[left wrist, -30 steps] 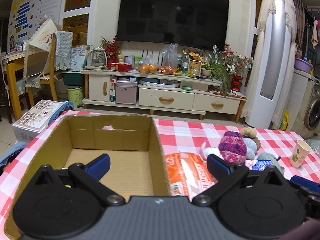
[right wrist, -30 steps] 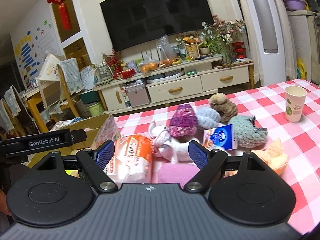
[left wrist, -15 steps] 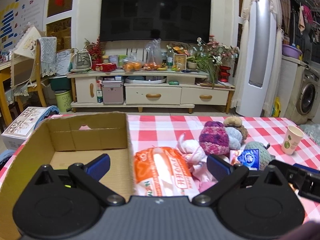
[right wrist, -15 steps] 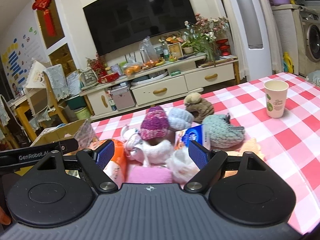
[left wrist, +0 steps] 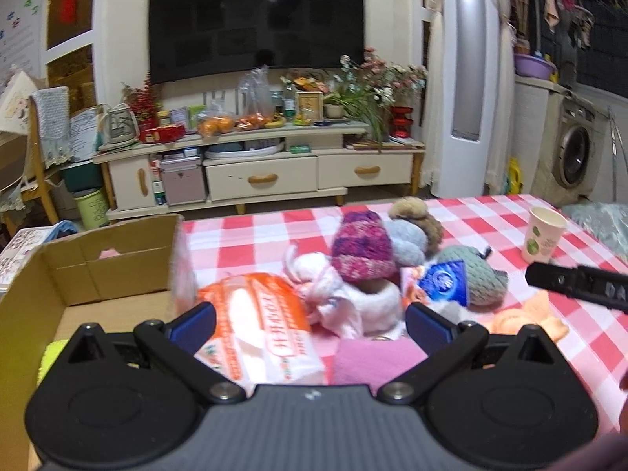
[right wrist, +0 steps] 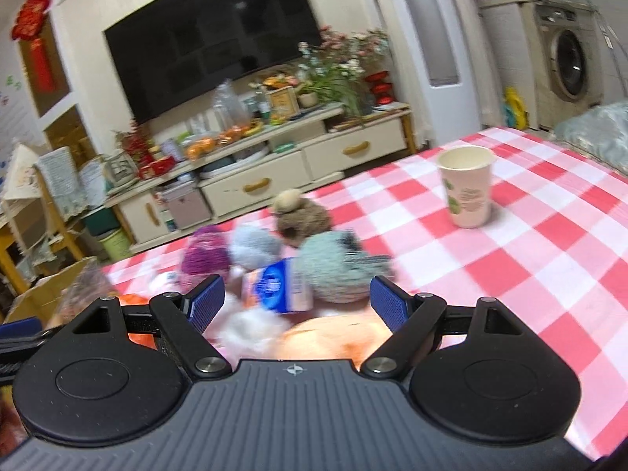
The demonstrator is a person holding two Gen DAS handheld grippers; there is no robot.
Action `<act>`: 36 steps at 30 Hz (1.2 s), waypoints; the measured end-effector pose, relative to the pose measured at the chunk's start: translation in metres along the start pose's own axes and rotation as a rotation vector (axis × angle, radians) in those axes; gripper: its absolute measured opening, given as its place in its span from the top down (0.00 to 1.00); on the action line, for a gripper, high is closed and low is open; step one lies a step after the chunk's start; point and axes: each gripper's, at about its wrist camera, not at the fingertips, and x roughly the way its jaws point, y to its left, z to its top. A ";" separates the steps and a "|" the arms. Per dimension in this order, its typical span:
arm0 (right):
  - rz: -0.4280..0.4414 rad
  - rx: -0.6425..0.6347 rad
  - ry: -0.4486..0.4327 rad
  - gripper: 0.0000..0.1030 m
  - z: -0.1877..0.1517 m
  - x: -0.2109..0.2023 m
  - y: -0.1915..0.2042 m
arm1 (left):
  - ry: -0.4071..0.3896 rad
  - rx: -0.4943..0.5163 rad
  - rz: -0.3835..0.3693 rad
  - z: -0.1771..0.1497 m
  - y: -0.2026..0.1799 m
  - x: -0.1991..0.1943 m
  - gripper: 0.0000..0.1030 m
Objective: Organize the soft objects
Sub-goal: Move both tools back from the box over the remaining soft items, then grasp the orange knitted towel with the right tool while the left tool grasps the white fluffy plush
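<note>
Both grippers are spread wide, grasping nothing. The left gripper (left wrist: 310,324) hovers over the orange-and-white plastic tissue pack (left wrist: 261,327) at 6 o'clock on the red-checked table (left wrist: 490,227); the brown cardboard box (left wrist: 90,274) sits at 9 o'clock. The right gripper (right wrist: 297,304) frames the blue-and-white tissue packet (right wrist: 276,284) and teal knitted hat (right wrist: 333,271).

Warm, fairly dim indoor light, faint glare spots on the dark television (left wrist: 255,19), fisheye bending at the edges, right wrist view heavily motion-blurred over the soft toys (right wrist: 274,267), left wrist view mildly soft
</note>
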 end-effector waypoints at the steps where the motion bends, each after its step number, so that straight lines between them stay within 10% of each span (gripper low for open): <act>1: -0.016 0.008 0.000 0.02 0.000 0.001 -0.004 | 0.004 0.009 -0.009 -0.001 -0.004 0.001 0.01; 18: 0.033 0.179 0.196 0.00 -0.015 0.034 -0.031 | 0.092 0.201 -0.136 -0.022 -0.071 0.040 0.01; 36: 0.143 0.286 0.286 0.00 -0.015 0.039 -0.059 | 0.169 0.086 -0.172 -0.013 -0.082 0.093 0.17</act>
